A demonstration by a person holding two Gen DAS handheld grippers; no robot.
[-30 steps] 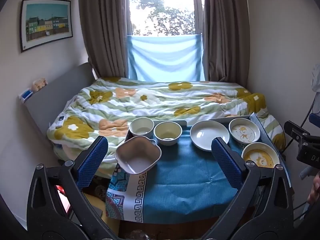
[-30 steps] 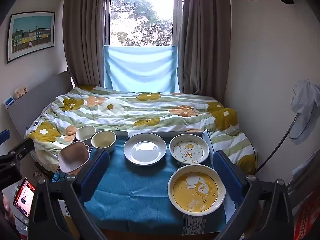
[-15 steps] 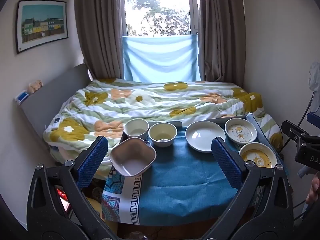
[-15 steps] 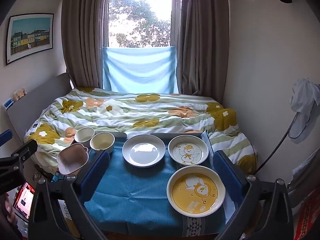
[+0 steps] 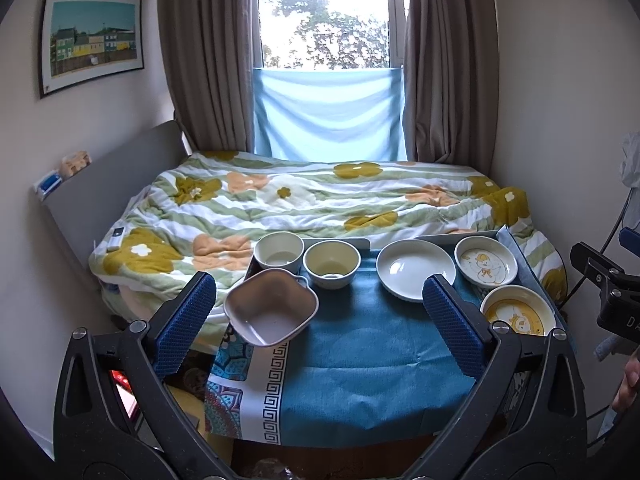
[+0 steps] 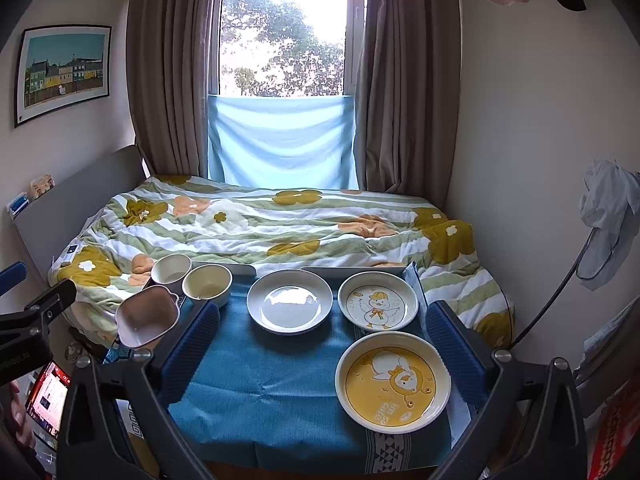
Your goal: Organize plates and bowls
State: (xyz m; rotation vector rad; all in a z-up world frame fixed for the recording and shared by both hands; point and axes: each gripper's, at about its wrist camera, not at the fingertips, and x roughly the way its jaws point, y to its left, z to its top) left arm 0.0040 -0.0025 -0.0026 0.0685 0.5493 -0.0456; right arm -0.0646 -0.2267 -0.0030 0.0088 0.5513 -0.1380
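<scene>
Six dishes sit on blue-cloth tabletop (image 6: 256, 384): 3 bowls at left, 3 plates at right. Both grippers, left gripper (image 5: 318, 322) & right gripper (image 6: 322, 350), hover w/ fingers wide open, holding nothing. Likely first step: right takes yellow duck-print plate (image 6: 393, 382), nearest; grip rim squarely, lift level.

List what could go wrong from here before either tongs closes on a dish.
The pink square bowl sits at the table's left edge, seemingly overhanging the blue cloth; a nudge from the left tongs might tip it off. The yellow duck plate lies near the front right corner; dragging the cloth could pull it over.
</scene>
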